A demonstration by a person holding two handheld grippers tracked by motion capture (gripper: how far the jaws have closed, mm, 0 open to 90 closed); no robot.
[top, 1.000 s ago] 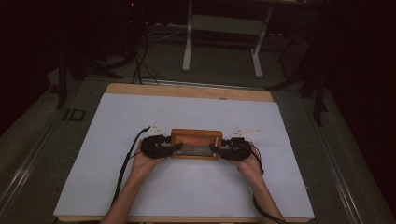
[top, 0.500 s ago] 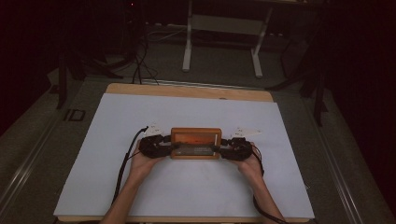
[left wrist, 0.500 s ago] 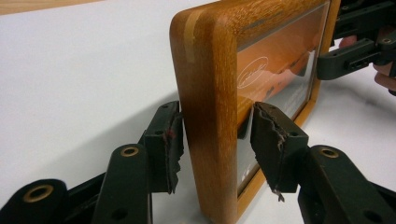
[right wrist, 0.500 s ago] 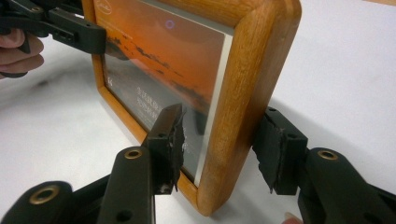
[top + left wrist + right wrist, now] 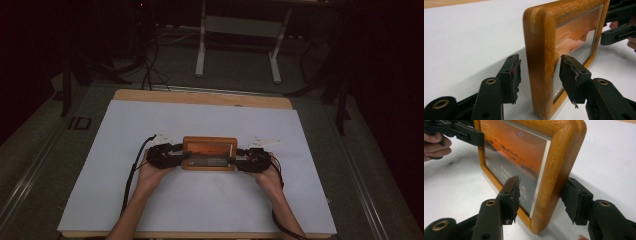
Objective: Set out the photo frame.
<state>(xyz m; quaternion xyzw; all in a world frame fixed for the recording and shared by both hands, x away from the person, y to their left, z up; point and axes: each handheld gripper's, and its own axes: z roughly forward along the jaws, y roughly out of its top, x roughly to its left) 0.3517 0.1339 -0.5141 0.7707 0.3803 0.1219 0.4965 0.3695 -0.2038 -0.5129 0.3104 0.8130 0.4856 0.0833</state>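
Left gripper jaws just easing apart astride the upright wooden picture frame, pads off it, right gripper likewise loosened at the other end, white table.

The small pale lettering across the lower part of the orange picture in the upright wooden photo frame is too blurred to read.
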